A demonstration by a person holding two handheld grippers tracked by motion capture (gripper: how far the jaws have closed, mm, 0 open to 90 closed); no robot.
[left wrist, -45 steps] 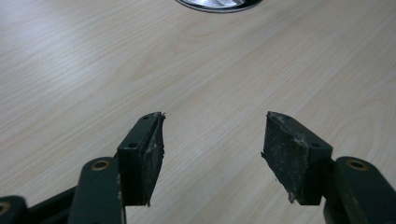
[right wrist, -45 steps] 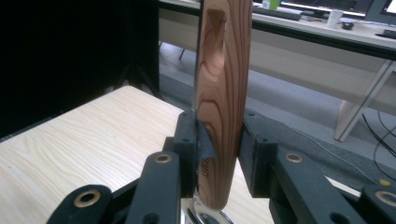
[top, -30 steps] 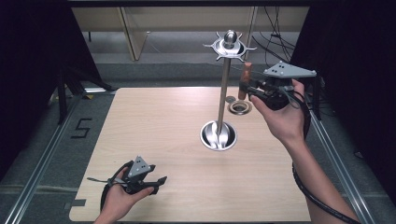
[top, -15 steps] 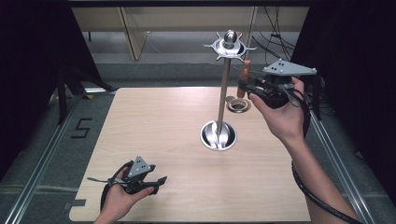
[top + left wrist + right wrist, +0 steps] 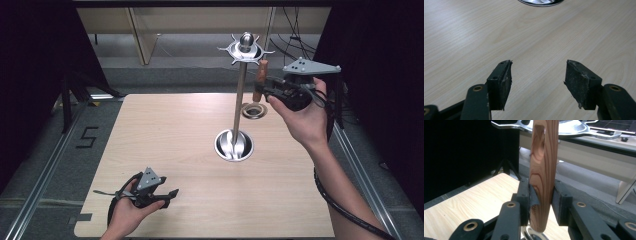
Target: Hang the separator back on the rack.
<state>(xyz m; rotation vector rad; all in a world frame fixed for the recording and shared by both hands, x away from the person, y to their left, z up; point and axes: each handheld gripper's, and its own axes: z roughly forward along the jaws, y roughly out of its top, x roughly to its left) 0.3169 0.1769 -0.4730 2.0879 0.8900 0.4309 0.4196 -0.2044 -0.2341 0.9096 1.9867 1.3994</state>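
Note:
A tall metal stand (image 5: 239, 100) rises from a round base (image 5: 234, 145) at the table's middle, with a crown of hooks (image 5: 246, 49) on top. My right gripper (image 5: 261, 89) is held high beside that crown, shut on a wooden handle (image 5: 260, 79). The handle (image 5: 543, 170) stands upright between the pads, its hanging hole just under the hooks (image 5: 574, 127). A metal ring (image 5: 253, 111) shows below the handle. My left gripper (image 5: 167, 195) rests low near the table's front left, open, its pads (image 5: 504, 82) apart over bare wood.
The light wooden table (image 5: 165, 135) has metal rails along both sides. Dark curtains stand left and right, and a wooden bench and cables lie behind the table. The base's rim (image 5: 540, 2) shows ahead of my left gripper.
My right gripper has risen a little and edged toward the stand's top with the handle in it. The left gripper has not moved.

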